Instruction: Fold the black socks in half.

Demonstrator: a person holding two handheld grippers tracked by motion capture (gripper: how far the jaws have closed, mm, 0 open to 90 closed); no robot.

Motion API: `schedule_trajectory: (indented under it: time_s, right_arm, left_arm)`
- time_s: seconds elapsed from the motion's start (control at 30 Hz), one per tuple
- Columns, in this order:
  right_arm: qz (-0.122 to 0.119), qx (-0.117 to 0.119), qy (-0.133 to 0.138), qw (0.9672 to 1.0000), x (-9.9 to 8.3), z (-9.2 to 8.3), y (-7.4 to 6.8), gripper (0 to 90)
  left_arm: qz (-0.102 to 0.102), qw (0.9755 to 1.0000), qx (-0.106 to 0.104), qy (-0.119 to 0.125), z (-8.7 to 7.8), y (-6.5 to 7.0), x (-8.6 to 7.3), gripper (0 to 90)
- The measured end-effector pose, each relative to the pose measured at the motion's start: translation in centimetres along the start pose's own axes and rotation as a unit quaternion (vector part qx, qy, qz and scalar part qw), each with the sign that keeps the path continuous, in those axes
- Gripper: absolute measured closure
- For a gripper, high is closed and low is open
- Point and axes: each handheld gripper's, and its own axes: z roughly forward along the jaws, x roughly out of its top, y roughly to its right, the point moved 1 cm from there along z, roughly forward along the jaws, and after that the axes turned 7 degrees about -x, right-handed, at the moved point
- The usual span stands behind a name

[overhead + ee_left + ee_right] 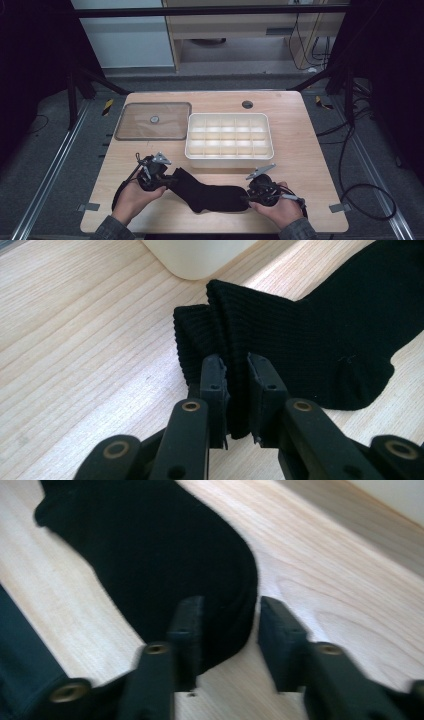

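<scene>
The black sock (210, 196) lies flat on the worktop (300, 160) at six o'clock of the white divided tray (229, 158); its long axis runs nine to three, cuff at ten, toe at three; the left tool (238, 390) pinches the ribbed cuff; the right tool (227, 630) stands part open, the toe edge loose between its jaws; bare wood lies towards three o'clock.

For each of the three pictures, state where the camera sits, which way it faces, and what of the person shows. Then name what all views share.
High view: above the person's side, looking forward and down at the table; forearms, hands, both hand-held grippers.
Left gripper view: on the left hand-held gripper, along jaws pinching the sock cuff.
Right gripper view: on the right hand-held gripper, jaws parted around the toe.
Shared: sock, table.
</scene>
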Motion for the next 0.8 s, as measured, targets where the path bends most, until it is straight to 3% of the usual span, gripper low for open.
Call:
schedule_trajectory:
  time_s: [0.03,0.1,0.2,0.57,0.67,0.8]
  right_arm:
    - [0.0,0.0,0.0,1.0,0.0,0.0,0.0,67.1]
    - [-0.009,0.003,-0.007,0.9999,0.2,0.2,-0.4,80.3]
    - [-0.014,0.005,-0.003,0.9999,0.3,0.2,-0.5,85.5]
    - [-0.02,0.001,0.008,0.9998,1.3,-0.3,-1.1,85.9]
    - [-0.02,0.003,0.008,0.9998,1.7,0.1,-1.2,85.9]
    - [-0.021,0.009,0.011,0.9997,2.0,0.3,-1.4,85.9]
  left_arm:
    - [0.0,1.0,0.0,0.0,0.0,0.0,0.0,78.4]
    - [0.001,1.0,0.0,-0.002,-0.1,-0.1,0.0,78.4]
    - [-0.001,1.0,-0.001,0.001,-0.3,-0.3,-0.2,78.4]
    - [0.002,0.9999,-0.007,0.009,-1.5,-0.4,0.1,78.4]
    - [0.011,0.9999,-0.007,0.009,-2.2,0.1,0.6,78.5]
    - [0.01,0.9999,-0.008,0.007,-2.7,0.7,0.8,78.5]
